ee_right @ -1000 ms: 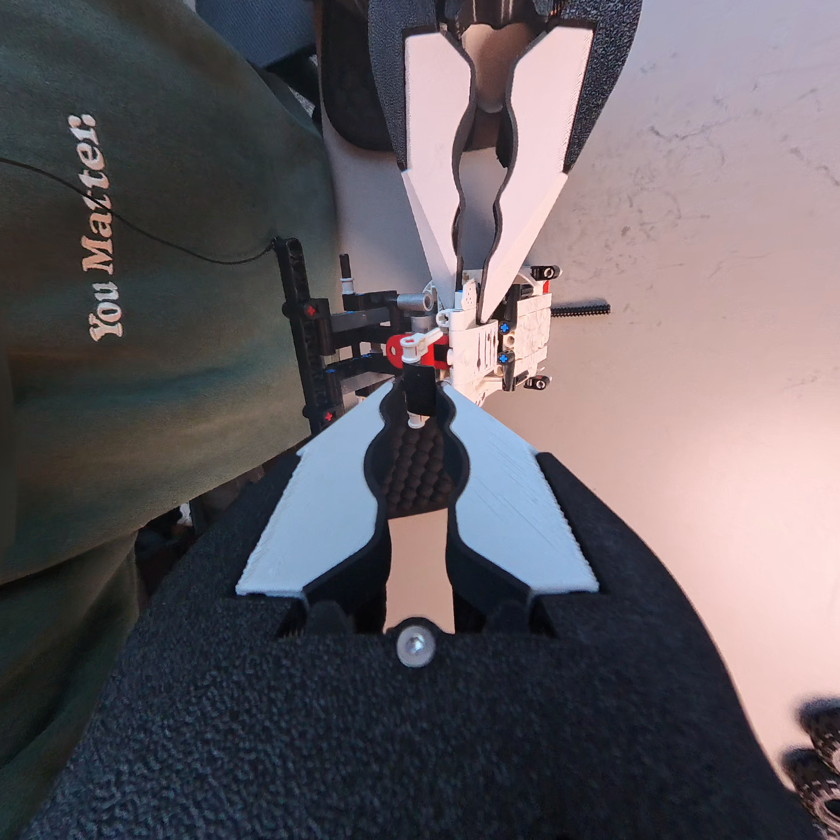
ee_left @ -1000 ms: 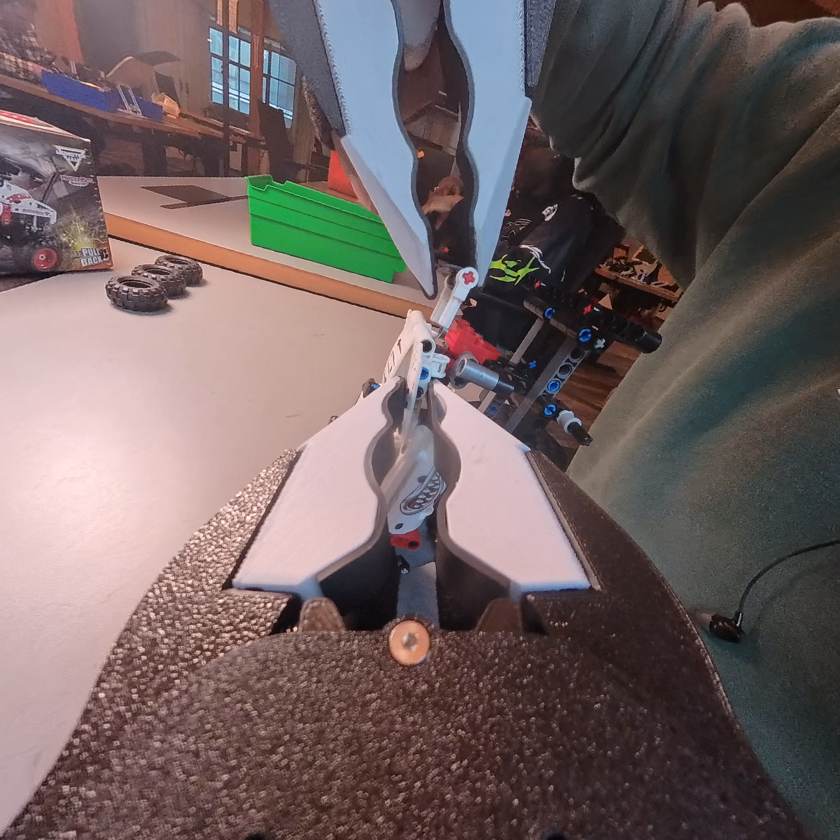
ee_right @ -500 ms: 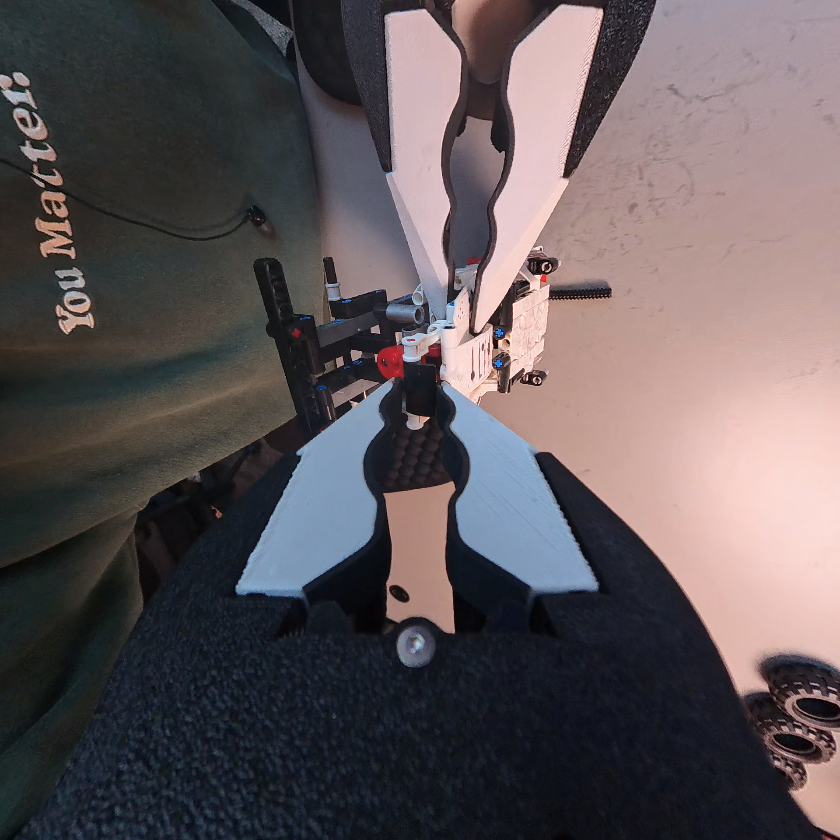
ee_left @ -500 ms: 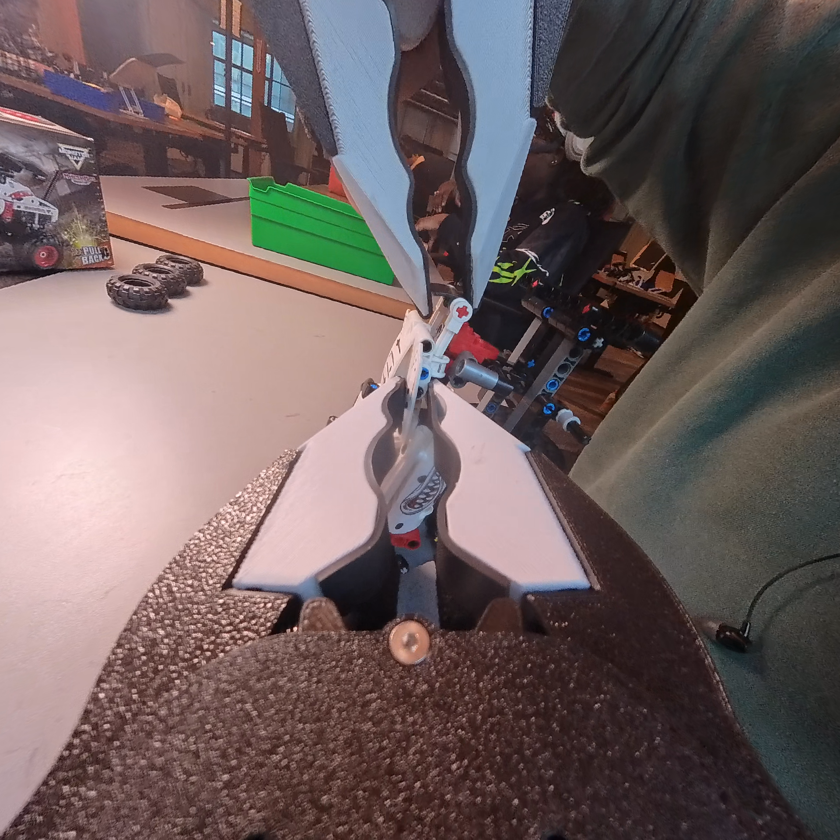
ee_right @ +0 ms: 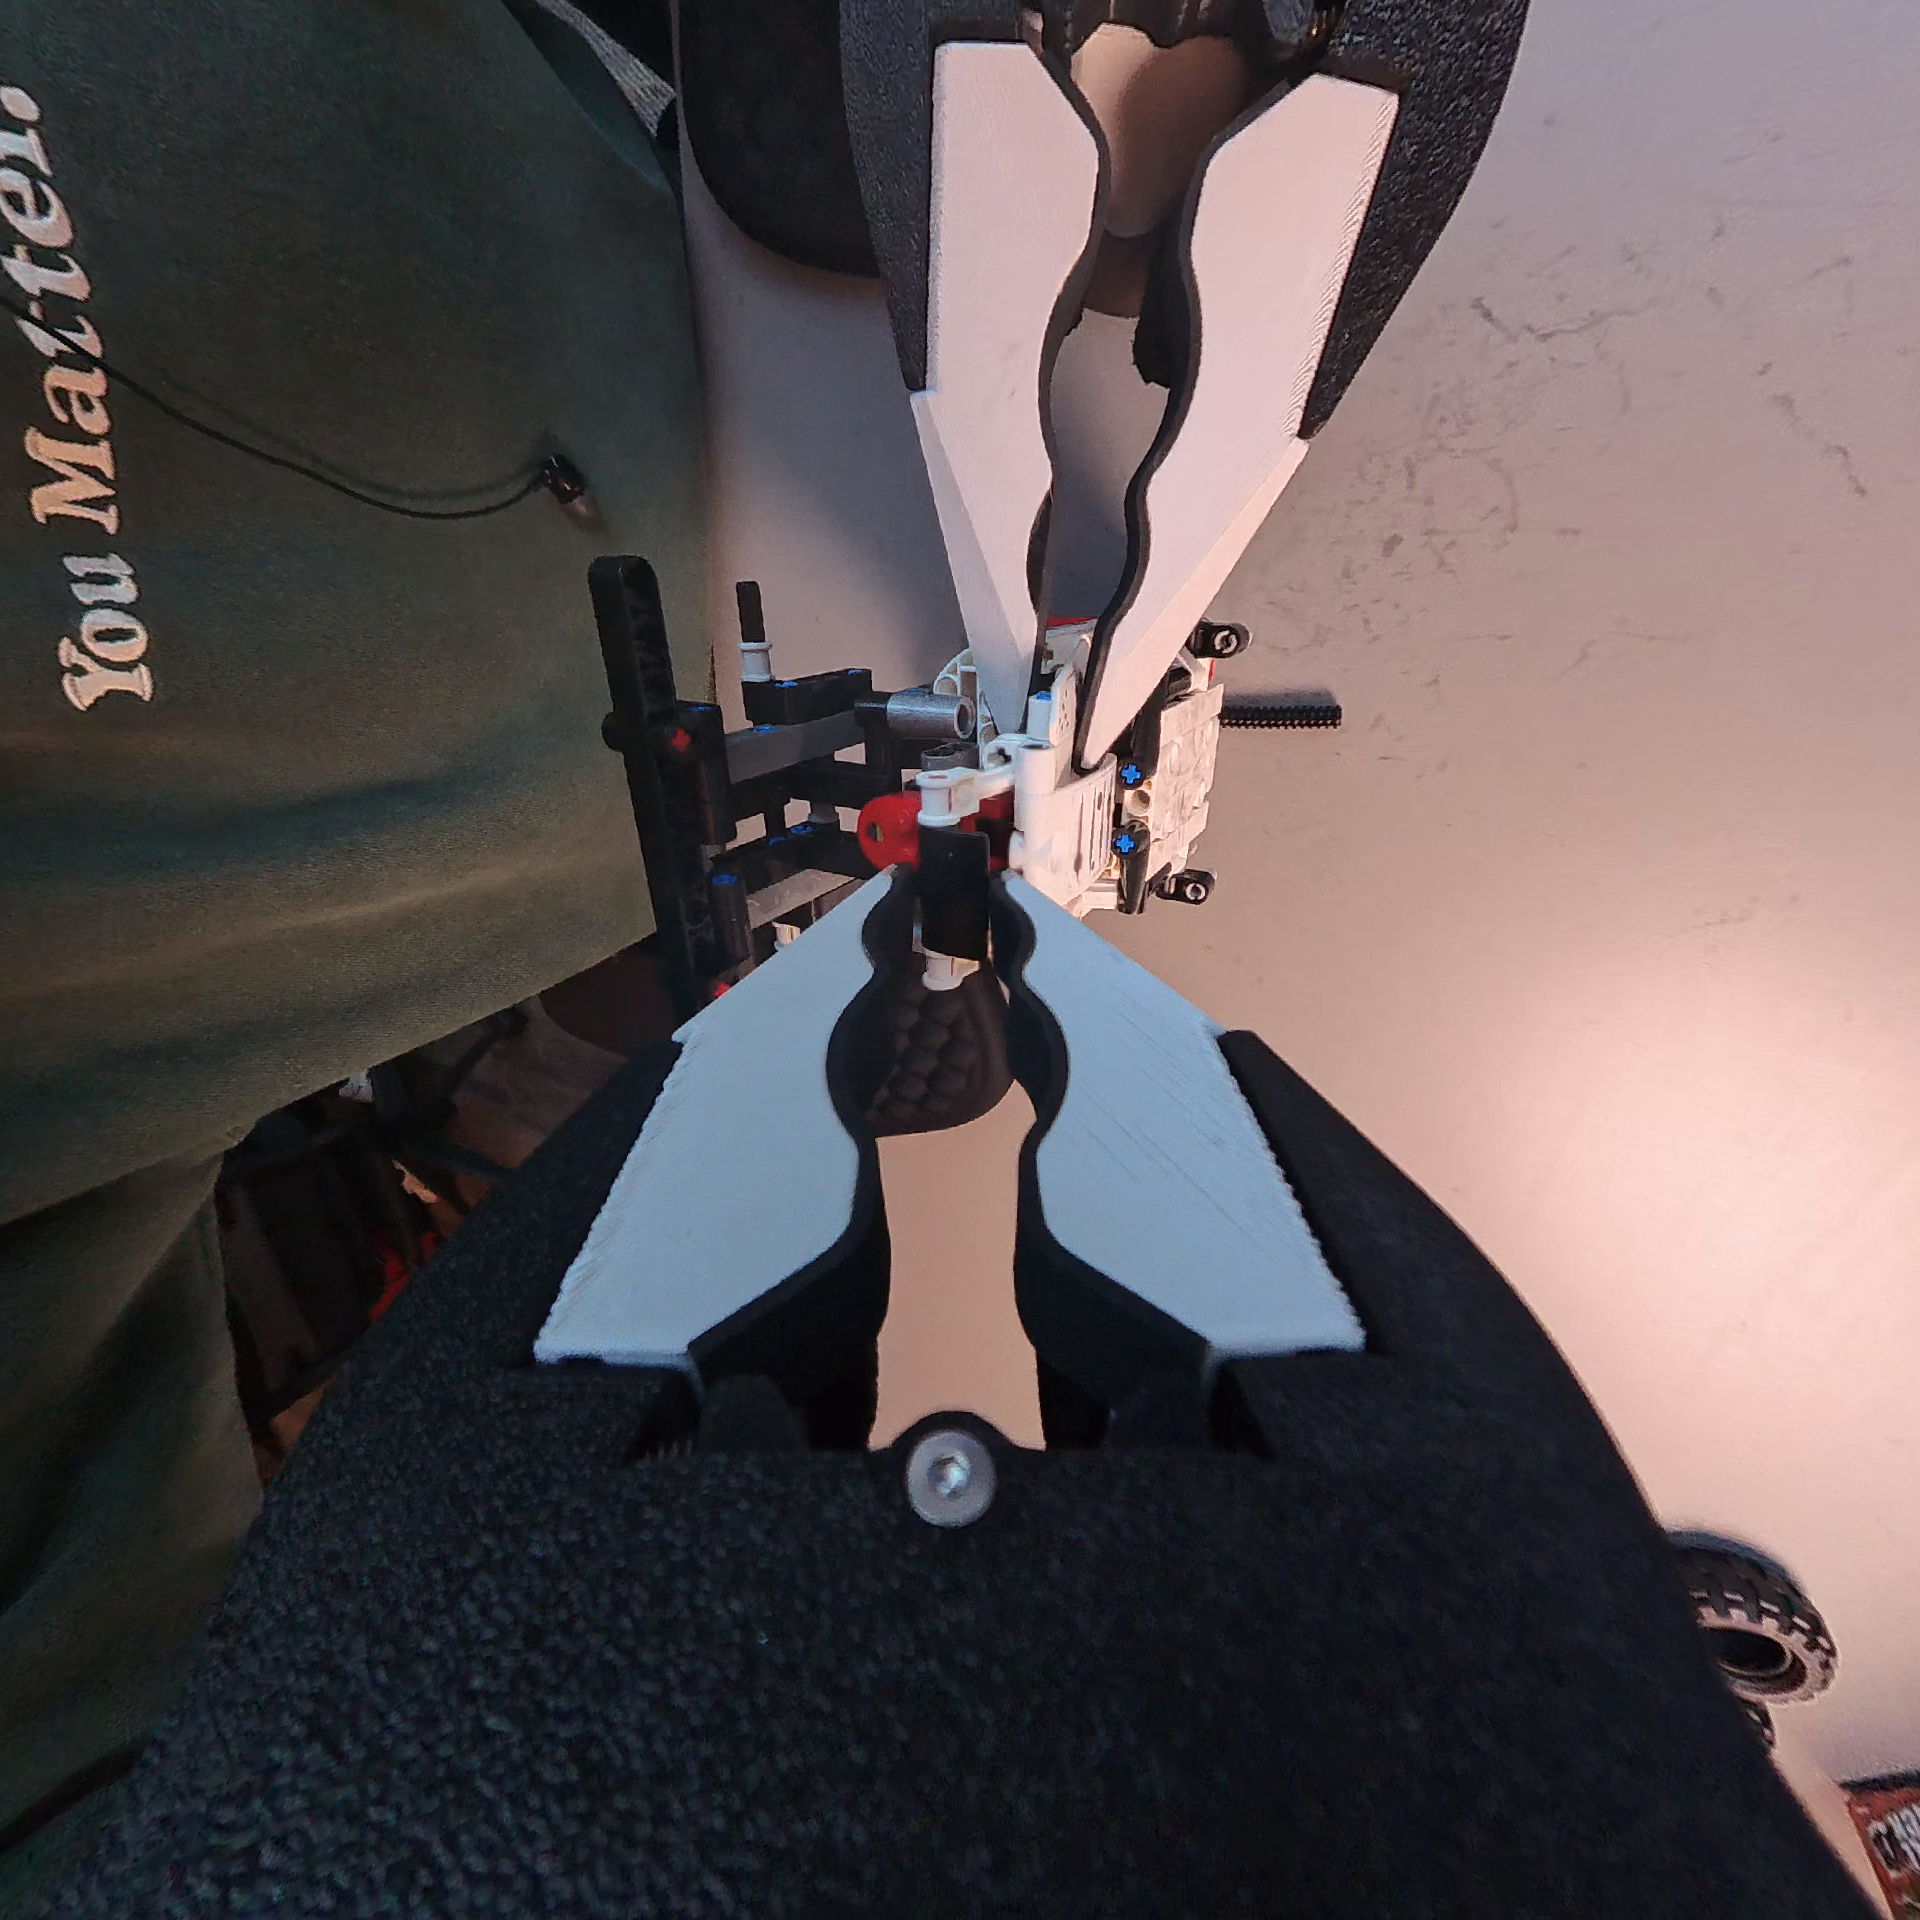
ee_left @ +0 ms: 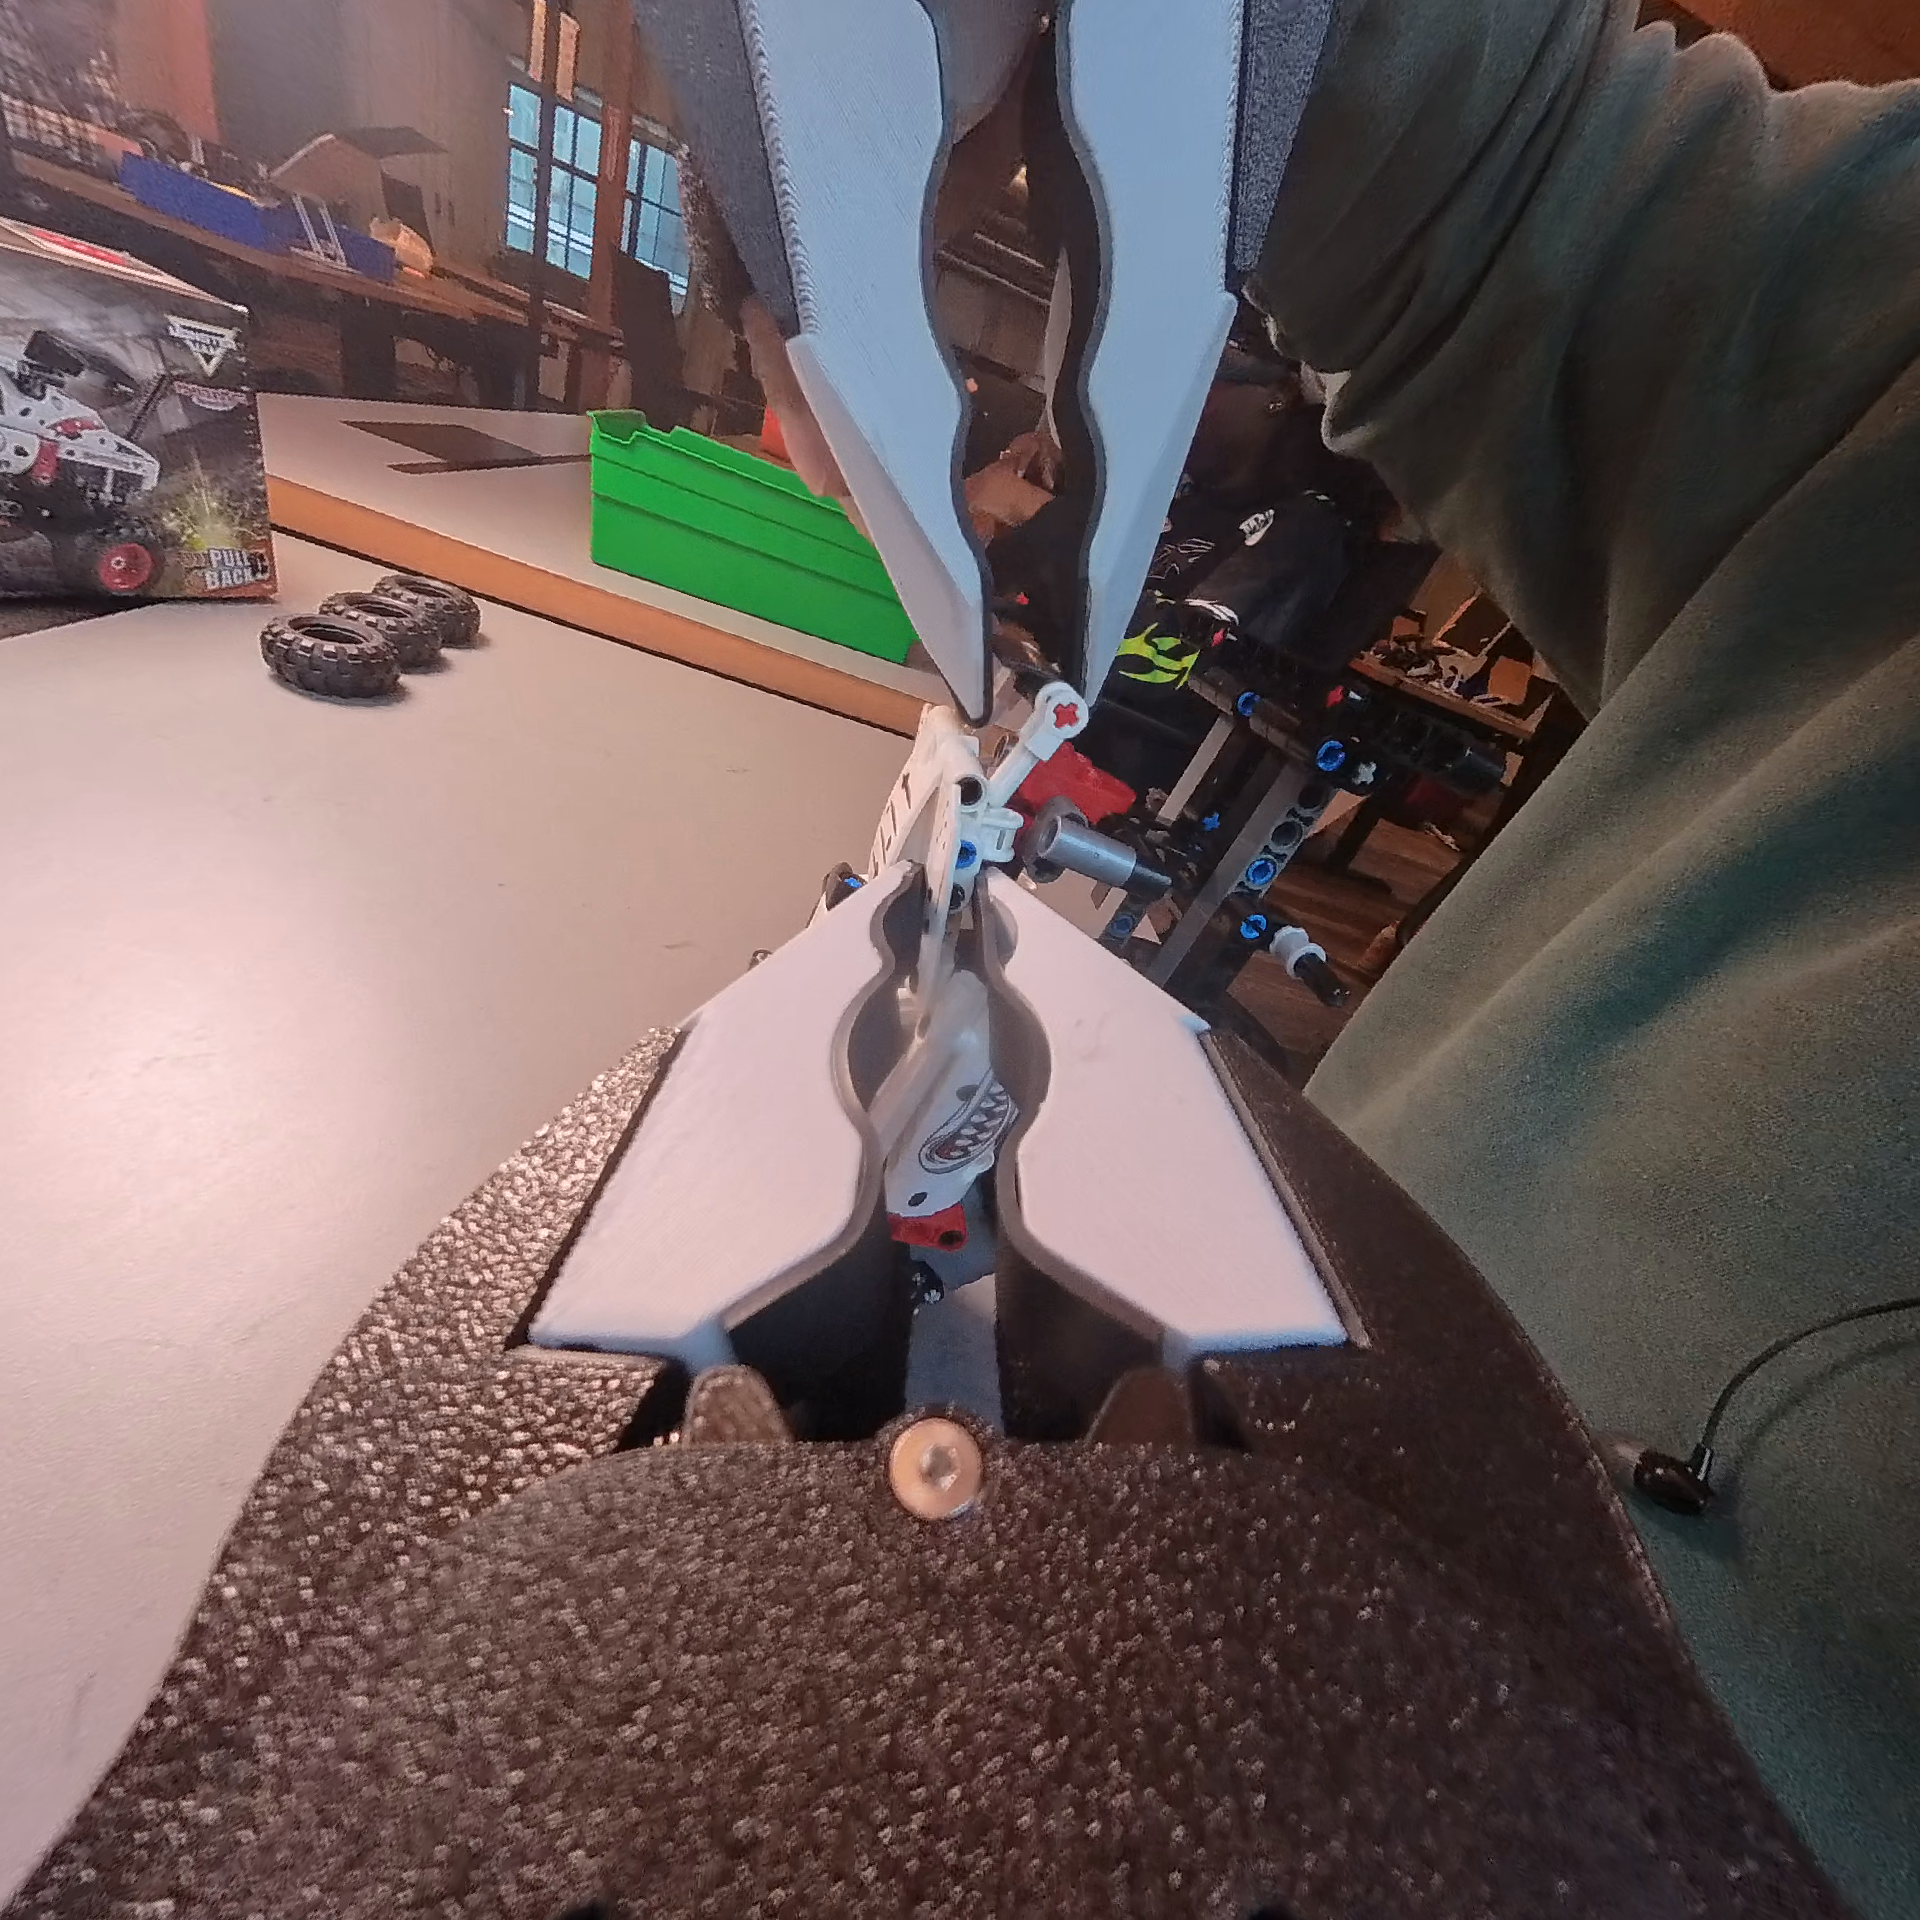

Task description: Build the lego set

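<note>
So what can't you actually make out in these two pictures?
- Left wrist view: the lower part of the white shark-mouth panel sits between the left gripper jaws, which cover it.
- Right wrist view: the right gripper covers the end of the small black piece, so how it joins the lego truck is unclear.
- Right wrist view: the tyres are blurred and cut by the edge.
- Left wrist view: the box is cut by the left edge.
</note>
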The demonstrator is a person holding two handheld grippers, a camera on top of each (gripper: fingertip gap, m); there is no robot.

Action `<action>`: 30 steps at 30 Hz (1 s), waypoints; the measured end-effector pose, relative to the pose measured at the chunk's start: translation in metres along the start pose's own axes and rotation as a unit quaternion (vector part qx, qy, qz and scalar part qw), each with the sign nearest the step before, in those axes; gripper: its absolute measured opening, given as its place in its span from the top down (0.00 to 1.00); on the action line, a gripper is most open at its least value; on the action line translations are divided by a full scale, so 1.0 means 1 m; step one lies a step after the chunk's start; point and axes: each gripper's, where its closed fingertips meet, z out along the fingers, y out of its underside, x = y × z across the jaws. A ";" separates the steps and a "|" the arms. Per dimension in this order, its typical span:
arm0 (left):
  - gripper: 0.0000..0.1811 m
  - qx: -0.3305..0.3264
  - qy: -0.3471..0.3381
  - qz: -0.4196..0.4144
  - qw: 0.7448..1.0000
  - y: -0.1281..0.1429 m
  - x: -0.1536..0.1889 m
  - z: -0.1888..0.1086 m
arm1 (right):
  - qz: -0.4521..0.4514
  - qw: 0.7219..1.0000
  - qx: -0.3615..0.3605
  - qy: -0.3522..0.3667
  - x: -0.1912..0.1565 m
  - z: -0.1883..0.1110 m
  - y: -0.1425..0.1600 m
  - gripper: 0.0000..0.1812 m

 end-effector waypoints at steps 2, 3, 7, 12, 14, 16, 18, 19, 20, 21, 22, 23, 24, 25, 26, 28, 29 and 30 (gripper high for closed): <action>0.97 0.001 0.001 -0.001 1.000 0.000 0.000 0.000 | -0.001 1.000 0.008 -0.003 0.000 0.000 -0.001 0.93; 0.97 0.001 0.001 -0.001 1.000 0.000 0.000 0.000 | -0.003 1.000 0.012 -0.004 0.000 0.000 -0.001 0.93; 0.97 0.003 0.000 -0.003 1.000 0.000 -0.001 0.000 | 0.003 0.999 0.025 -0.035 -0.007 0.002 -0.001 0.93; 0.97 -0.002 0.001 0.008 1.000 0.001 0.002 0.001 | 0.031 0.996 0.049 -0.071 -0.006 0.002 -0.006 0.93; 0.97 -0.002 0.001 0.009 1.000 0.002 0.003 0.001 | 0.045 0.994 0.047 -0.086 -0.005 0.002 -0.005 0.93; 0.97 -0.002 0.001 0.007 1.000 0.002 0.002 0.001 | 0.046 0.994 0.039 -0.087 -0.004 0.002 -0.003 0.93; 0.97 -0.001 0.001 0.006 1.000 0.002 0.001 0.000 | 0.049 0.995 0.036 -0.084 -0.003 0.002 -0.003 0.93; 0.97 -0.001 0.001 0.006 1.000 0.001 0.001 0.000 | 0.049 0.995 0.034 -0.083 -0.002 0.001 -0.003 0.93; 0.97 -0.001 0.001 0.006 1.000 0.002 0.001 0.000 | 0.049 0.995 0.032 -0.083 -0.002 0.001 -0.003 0.93; 0.97 -0.001 0.001 0.006 1.000 0.002 0.001 0.001 | 0.049 0.995 0.030 -0.084 -0.002 0.001 -0.003 0.93; 0.97 -0.001 0.001 0.007 1.000 0.002 0.001 0.001 | 0.050 0.995 0.028 -0.086 -0.002 0.001 -0.003 0.93; 0.97 -0.001 0.001 0.007 1.000 0.002 0.001 0.001 | 0.050 0.995 0.027 -0.087 -0.003 0.001 -0.003 0.93; 0.97 -0.001 0.000 0.006 1.000 0.002 0.001 0.000 | 0.049 0.995 0.027 -0.088 -0.003 0.001 -0.003 0.92; 0.97 -0.001 0.001 0.006 1.000 0.002 0.001 0.000 | 0.049 0.994 0.027 -0.089 -0.003 0.000 -0.004 0.91; 0.97 -0.001 0.002 0.006 1.000 0.002 0.002 0.001 | 0.049 0.995 0.029 -0.086 -0.002 0.000 -0.004 0.91; 0.97 -0.001 0.003 0.006 1.000 0.002 0.002 0.001 | 0.050 0.995 0.036 -0.078 0.001 -0.002 -0.006 0.89; 0.97 -0.001 0.003 0.006 1.000 0.002 0.003 0.001 | 0.050 0.995 0.037 -0.077 0.001 -0.003 -0.007 0.89; 0.97 0.000 0.003 0.005 1.000 0.002 0.003 0.001 | 0.048 0.995 0.038 -0.076 0.001 -0.004 -0.006 0.89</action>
